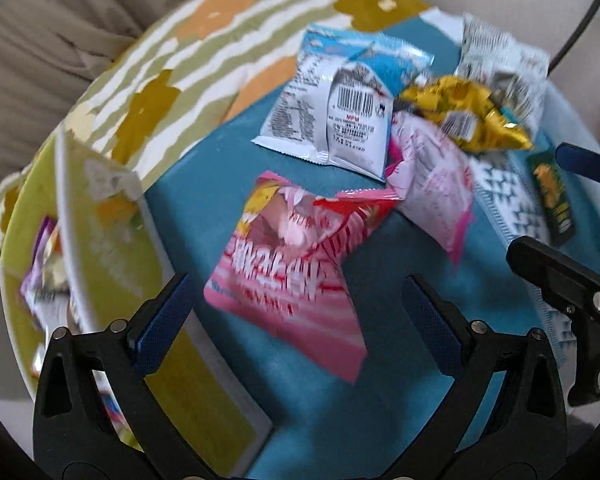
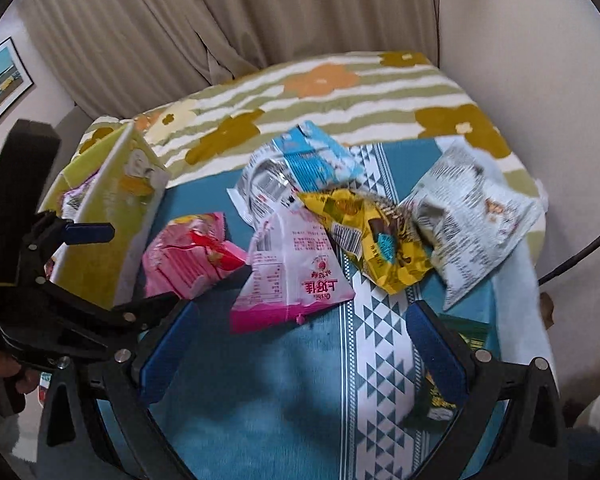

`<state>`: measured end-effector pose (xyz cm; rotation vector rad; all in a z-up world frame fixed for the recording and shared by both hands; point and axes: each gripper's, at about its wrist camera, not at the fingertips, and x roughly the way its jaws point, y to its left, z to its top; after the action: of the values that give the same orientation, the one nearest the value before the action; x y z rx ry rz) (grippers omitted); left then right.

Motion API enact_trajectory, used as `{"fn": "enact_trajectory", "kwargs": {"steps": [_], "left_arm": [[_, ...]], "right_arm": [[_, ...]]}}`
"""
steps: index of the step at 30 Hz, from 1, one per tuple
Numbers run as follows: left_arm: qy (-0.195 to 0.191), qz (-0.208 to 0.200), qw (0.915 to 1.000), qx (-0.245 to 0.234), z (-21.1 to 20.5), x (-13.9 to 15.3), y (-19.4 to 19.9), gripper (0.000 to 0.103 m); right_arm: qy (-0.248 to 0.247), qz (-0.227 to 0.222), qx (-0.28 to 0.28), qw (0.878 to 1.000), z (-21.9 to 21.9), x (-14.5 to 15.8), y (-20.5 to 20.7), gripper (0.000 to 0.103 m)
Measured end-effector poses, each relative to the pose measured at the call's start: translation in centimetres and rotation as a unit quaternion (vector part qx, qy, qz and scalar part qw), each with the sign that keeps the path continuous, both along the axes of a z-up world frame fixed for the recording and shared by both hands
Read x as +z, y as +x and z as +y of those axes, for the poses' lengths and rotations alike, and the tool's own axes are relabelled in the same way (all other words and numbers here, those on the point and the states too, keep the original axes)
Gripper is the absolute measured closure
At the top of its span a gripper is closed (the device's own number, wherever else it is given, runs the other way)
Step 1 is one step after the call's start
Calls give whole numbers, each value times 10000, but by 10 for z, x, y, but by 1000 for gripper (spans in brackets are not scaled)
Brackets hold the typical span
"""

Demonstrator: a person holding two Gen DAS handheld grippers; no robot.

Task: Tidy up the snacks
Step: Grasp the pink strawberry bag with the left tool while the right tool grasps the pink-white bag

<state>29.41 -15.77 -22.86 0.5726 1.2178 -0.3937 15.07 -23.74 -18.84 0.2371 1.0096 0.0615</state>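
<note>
Beige pleated curtains (image 2: pixel 148 40) behind, framed picture (image 2: pixel 0 84) left

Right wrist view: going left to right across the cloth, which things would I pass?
Yellow-green box → striped pink packet → pink-and-white triangular packet → yellow packet → white crumpled packet. I leave out the blue-and-silver packet, since it lies behind, above the pink and yellow ones.
</note>
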Motion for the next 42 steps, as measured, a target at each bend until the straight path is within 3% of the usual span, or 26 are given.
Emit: {"fn": "enact_trajectory", "kwargs": {"steps": [10,11,12,19,33,42], "left_arm": [[366,502,9979,-181,-8,-34,32,7],[377,550,9976,-172,-8,-36,35,9],[384,598,9973,-162,-8,-38,36,18],[394,723,9964,-200,-6,-44,43,34],[285,733,9969,17,10,-35,41,38],[240,663,9974,176,13,-33,30,38]], "right_arm": [[280,234,221,9991,8,-35,30,0],[294,236,258,9990,9,-37,32,0],[305,237,285,9988,9,-38,34,0],[300,246,551,9977,12,-49,45,0],[243,232,682,9971,17,-66,59,0],[49,267,705,9971,24,-68,58,21]]}}
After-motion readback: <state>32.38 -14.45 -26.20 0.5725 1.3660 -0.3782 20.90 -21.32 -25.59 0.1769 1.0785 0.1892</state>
